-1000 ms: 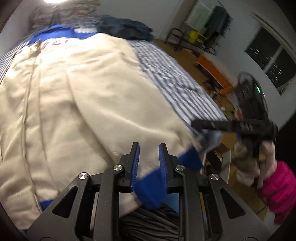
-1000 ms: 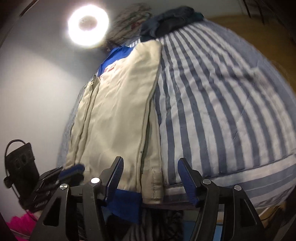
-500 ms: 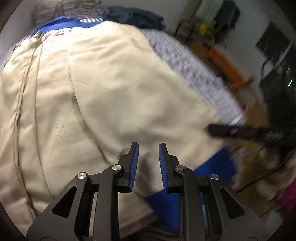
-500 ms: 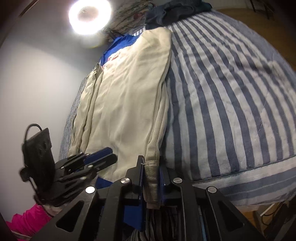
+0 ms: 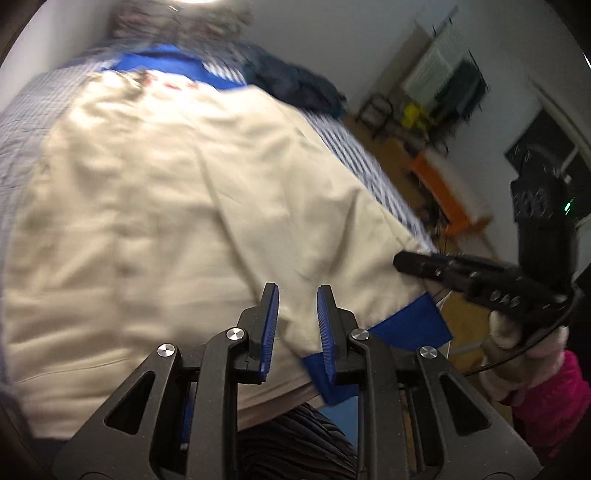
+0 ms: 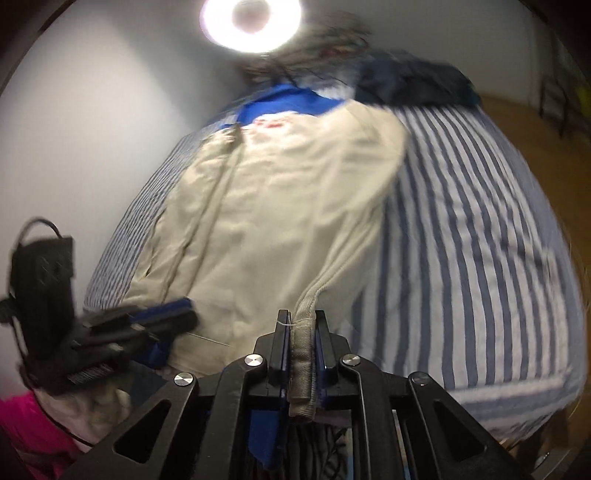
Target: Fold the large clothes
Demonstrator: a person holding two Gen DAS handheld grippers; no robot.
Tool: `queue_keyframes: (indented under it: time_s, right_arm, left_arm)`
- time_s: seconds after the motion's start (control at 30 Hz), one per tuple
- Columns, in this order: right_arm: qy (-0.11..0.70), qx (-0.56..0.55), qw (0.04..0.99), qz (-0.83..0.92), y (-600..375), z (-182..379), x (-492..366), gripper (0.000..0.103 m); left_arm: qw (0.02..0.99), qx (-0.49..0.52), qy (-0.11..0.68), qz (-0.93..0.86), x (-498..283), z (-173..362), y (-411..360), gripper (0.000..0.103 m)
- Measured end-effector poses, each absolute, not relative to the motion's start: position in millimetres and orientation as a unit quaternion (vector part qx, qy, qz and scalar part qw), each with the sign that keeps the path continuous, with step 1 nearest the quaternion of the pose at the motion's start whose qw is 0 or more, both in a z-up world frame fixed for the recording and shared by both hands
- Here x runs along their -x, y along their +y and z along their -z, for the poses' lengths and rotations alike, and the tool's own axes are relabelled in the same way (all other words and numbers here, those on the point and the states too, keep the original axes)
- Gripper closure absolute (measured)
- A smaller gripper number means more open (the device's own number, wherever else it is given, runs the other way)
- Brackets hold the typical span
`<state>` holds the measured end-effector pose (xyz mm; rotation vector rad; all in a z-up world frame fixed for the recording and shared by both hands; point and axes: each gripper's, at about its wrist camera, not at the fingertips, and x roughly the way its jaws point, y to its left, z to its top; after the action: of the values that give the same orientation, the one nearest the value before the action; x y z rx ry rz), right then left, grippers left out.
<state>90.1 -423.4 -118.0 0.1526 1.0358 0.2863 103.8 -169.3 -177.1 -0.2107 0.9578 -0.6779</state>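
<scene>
A large beige jacket (image 5: 166, 203) with blue trim and red lettering lies spread on a striped bed (image 6: 461, 240). My left gripper (image 5: 293, 317) is at the jacket's near hem, with beige cloth and the blue hem band (image 5: 406, 328) running between its narrowly spaced jaws. My right gripper (image 6: 302, 332) is closing, and its pads press on a ribbed beige cuff edge (image 6: 303, 362). In the left wrist view the right gripper (image 5: 406, 264) reaches in at the jacket's right corner. In the right wrist view the left gripper (image 6: 162, 317) sits at the jacket's left corner.
A dark pile of clothes (image 6: 413, 77) lies at the far end of the bed under a ring light (image 6: 251, 18). To the right are wooden floor, an orange item (image 5: 443, 192) and a clothes rack (image 5: 443, 74). A hand in a pink sleeve (image 5: 546, 398) holds the right gripper.
The right jaws went from wide apart to closed on the cuff edge. Both grippers shifted and rose a little, and the jacket's near edge lifted with them.
</scene>
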Motion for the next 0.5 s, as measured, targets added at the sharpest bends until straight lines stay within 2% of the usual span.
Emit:
queue_keyframes:
  time_s: [0.27,0.5]
  right_arm:
    - [0.488,0.062,0.848,-0.198,-332.8,109.1,-106.6,0.096]
    - [0.524,0.134,0.807,-0.239,-261.6,159.5,-124.5,0.096]
  left_arm:
    - [0.859,0.171,0.417,0.244,-101.1,158.0,-73.2,0.083]
    - [0.862,0.202,0.42,0.198,-100.9,170.2,-22.7,0.083]
